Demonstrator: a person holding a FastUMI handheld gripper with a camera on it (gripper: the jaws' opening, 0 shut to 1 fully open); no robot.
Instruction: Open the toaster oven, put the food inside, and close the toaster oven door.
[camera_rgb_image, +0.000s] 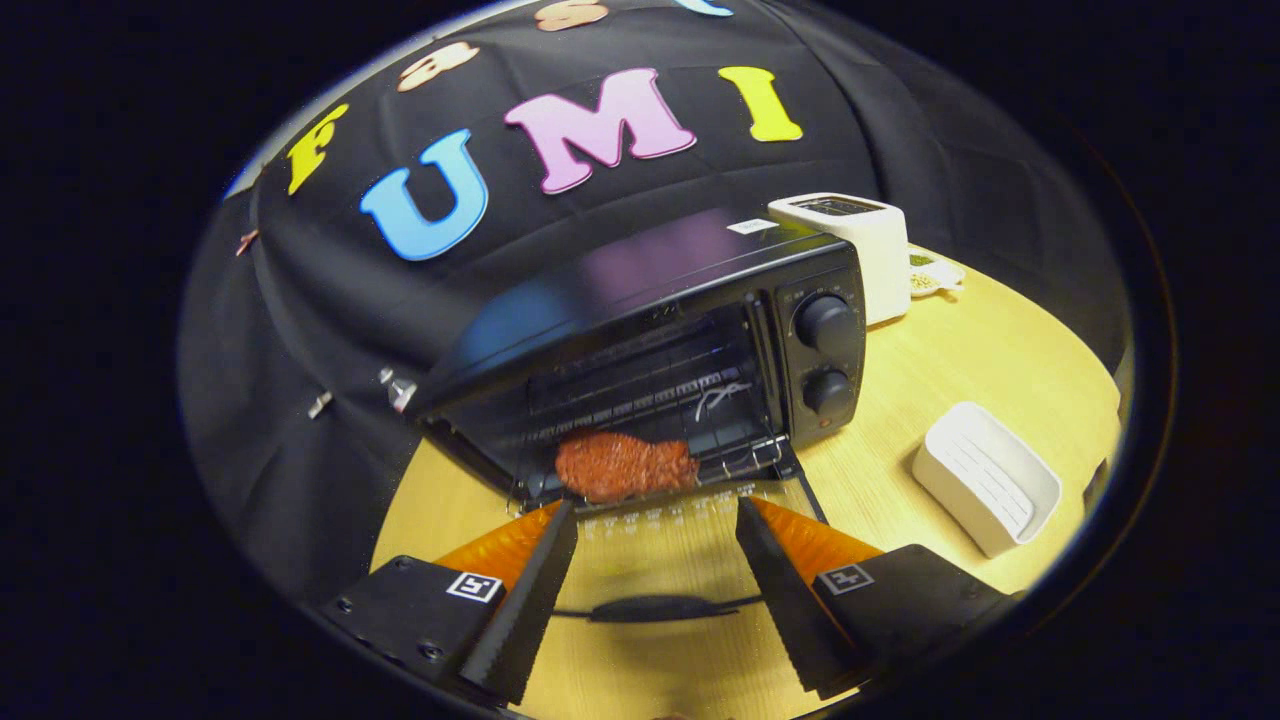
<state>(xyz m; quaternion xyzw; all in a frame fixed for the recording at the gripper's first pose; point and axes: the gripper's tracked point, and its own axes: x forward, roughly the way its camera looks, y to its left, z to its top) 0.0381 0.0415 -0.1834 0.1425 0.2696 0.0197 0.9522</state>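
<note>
Wooden table (930, 390), claw (655, 520) spread — textured food (625, 465) ahead

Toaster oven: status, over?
Claw open, holding nothing. Toaster oven door down under the fingers; food on rack at the mouth, just ahead. Nothing blocking the door.

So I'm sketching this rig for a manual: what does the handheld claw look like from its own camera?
The claw has two long wedge-shaped fingers with finely ridged inner faces. Each sits on a blocky black mount with screws and a small square black-and-white marker. The fingers stand open.
</note>
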